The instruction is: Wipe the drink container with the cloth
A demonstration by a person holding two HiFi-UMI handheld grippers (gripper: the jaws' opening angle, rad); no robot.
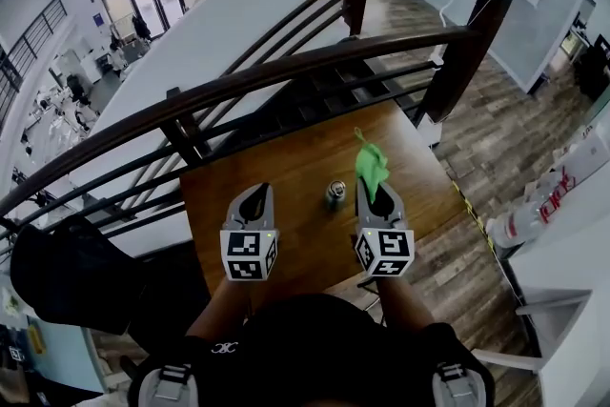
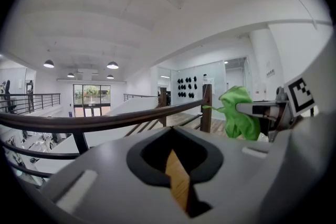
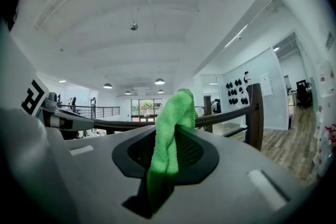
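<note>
Wooden table (image 1: 286, 176) by the railing (image 1: 286, 71) carries the can (image 1: 335, 193) at frame centre; right gripper (image 1: 379, 195) pinches the cloth (image 1: 370, 162) beside it, seemingly ready to wipe; left gripper (image 1: 255, 201) is closed, empty.

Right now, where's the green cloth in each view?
Head view: cloth right of centre, sticking out of the right gripper.
Left gripper view: right of centre.
Right gripper view: centre, clamped in the jaws.
Shared landmark: dark handrail.
</note>
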